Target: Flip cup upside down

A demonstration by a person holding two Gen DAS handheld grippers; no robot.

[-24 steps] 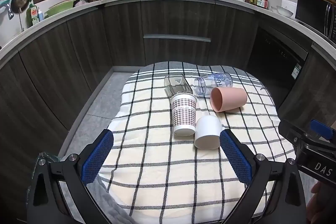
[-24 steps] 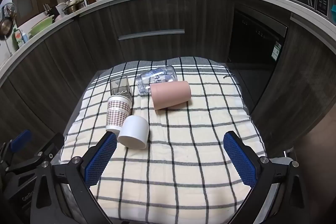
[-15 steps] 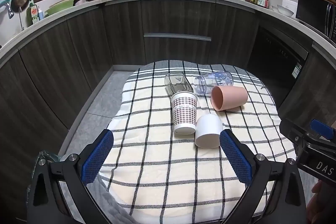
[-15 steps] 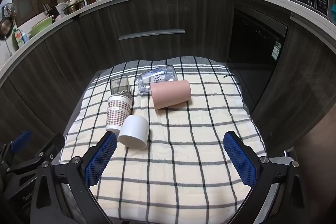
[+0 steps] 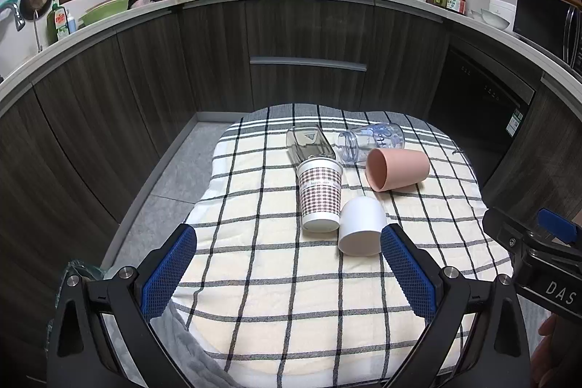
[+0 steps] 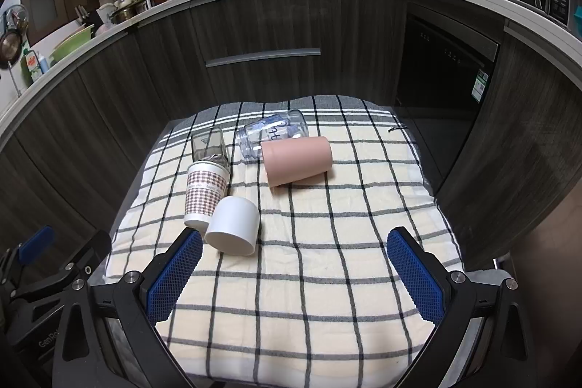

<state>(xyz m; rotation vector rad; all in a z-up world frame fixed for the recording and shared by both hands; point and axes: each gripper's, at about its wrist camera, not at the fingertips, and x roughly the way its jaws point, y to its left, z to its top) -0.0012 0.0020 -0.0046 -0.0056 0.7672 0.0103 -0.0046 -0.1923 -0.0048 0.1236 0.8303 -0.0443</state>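
Several cups lie on their sides on a checked cloth: a white cup, a brown-patterned paper cup, a pink cup, a clear printed glass and a dark square glass. The same cups show in the right wrist view: white, paper, pink, clear, dark glass. My left gripper is open, just short of the white cup. My right gripper is open, to the right of the white cup.
The cloth covers a small table with drops on all sides. Dark kitchen cabinets curve round behind it. The right gripper's body shows at the right edge of the left view; the left gripper's body shows at the left of the right view.
The left gripper has crept slightly forward and the cups look a little nearer. The right view is unchanged. No cup has moved.
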